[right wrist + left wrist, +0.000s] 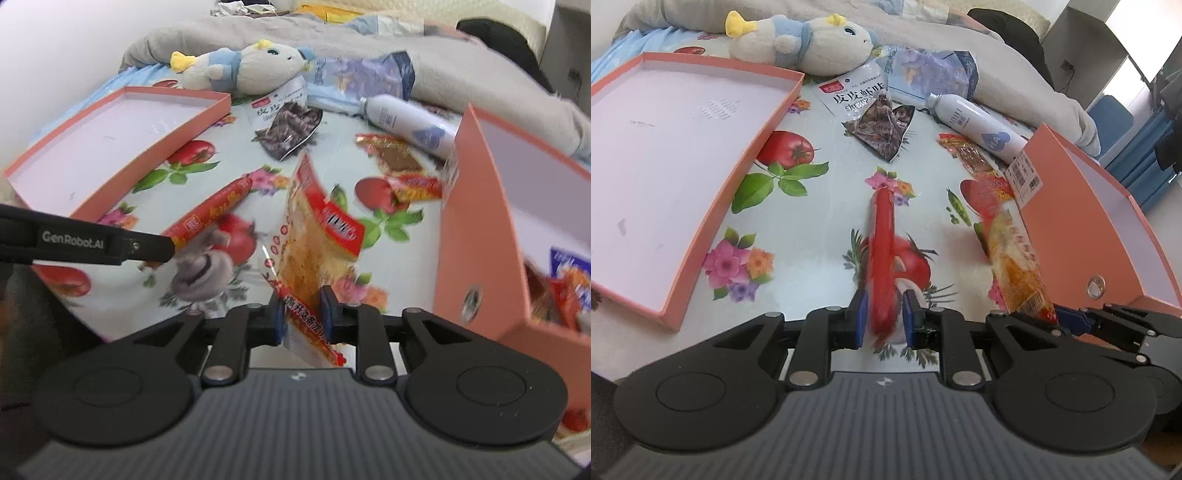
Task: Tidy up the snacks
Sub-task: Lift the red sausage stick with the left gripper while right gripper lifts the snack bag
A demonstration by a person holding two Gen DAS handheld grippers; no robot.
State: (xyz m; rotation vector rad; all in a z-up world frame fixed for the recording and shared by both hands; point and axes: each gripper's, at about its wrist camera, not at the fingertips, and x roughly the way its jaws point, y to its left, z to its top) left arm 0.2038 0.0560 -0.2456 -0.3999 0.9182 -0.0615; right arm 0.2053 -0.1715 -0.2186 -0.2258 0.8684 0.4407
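The left gripper (883, 320) is clamped on one end of a red sausage (882, 254), which sticks out forward from the pads above the floral cloth (820, 229). The right gripper (303, 314) has an orange snack packet (314, 240) between its pads; the pads sit against the packet's lower edge, though blur makes it hard to tell how firmly they press.

The sausage looks light and fairly stiff in its slick plastic skin (a casing like that tends to slide under pressure), so a hold near the end may let it droop or swing; a grip closer to the middle would likely carry it more steadily. The packet is thin, flat and floppy, and probably holds brittle contents; a pinch on the sealed edge is the safer choice, since squeezing the body could crush what is inside.

Just to the right stands the open pink box (480, 221), with a few packets already in its bottom. More snacks lie on the cloth beyond: a dark shrimp packet (875, 118), a red wrapper (971, 155) and a blue bag (934, 70), with a white bottle (975, 125) leaning toward the box. The box's shallow lid (764, 147) lies empty to the left, and a plush toy (812, 44) rests behind it.
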